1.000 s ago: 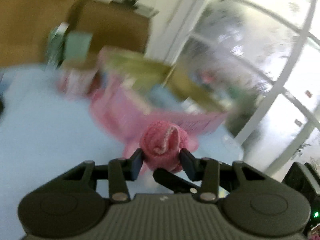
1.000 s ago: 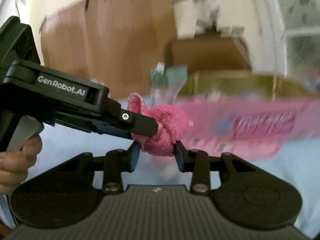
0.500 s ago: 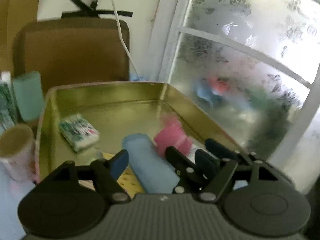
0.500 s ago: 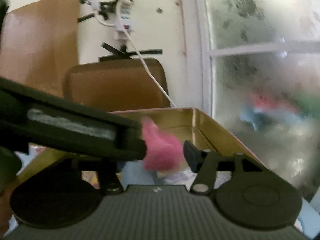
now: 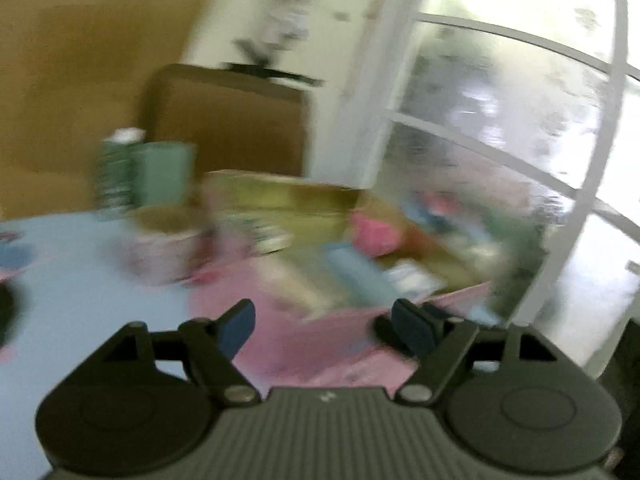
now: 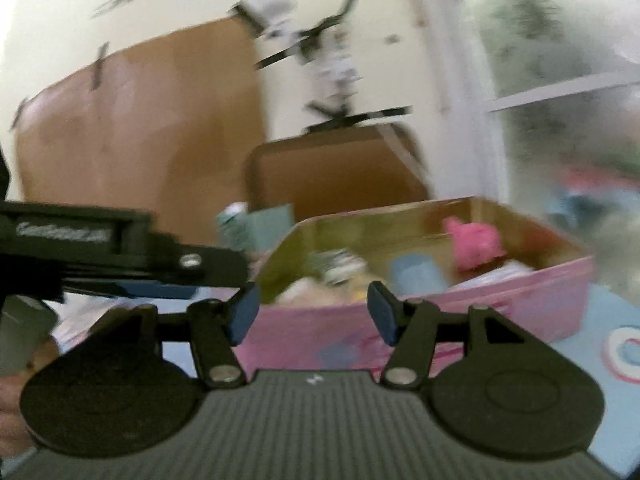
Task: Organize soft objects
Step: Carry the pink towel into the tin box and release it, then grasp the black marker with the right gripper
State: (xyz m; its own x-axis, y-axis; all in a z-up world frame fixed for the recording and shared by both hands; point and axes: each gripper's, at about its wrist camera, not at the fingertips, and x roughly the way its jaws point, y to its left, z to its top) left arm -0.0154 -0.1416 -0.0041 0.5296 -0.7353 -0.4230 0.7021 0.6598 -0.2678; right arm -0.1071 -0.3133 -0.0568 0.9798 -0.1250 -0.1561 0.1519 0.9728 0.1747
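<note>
Right wrist view: pink knitted toy (image 6: 474, 242) lies in the pink tin (image 6: 440, 320); both grippers, right (image 6: 314, 312) and left (image 5: 324, 322), gape empty; next, find another soft item.

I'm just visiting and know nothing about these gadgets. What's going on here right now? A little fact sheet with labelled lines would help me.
left gripper: open, holding nothing
right gripper: open, holding nothing
pink soft toy: lying inside the box, near its far right corner
pink box: open top, gold inside, on the blue table
blue roll: also in the box
picture quality: blurred, smaller contents unclear
</note>
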